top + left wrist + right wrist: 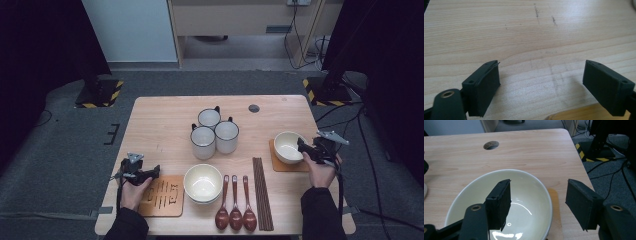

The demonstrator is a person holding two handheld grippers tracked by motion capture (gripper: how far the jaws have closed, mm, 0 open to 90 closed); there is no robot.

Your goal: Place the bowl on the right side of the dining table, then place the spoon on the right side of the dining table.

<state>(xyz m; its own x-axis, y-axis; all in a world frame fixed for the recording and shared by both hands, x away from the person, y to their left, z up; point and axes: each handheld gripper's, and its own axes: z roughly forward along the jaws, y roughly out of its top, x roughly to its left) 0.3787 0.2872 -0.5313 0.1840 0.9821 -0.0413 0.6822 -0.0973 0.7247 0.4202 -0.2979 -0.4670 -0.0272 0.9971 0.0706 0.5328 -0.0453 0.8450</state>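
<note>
Unreadable dark marks on left mat

Three mugs stand bunched at the table's middle, with a small round hole in the top beyond them to the right. Near the front edge lie three spoons side by side, chopsticks just right of them, and a second bowl to their left.

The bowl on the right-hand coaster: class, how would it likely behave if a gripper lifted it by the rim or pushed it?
The bowl looks like glazed ceramic, shiny with highlights, so probably stiff, slippery under the pads, and breakable if dropped. Its walls look thick, so likely rather heavy for its size. Pushed, it may slide with or off the coaster rather than tip, being wide and low.
</note>
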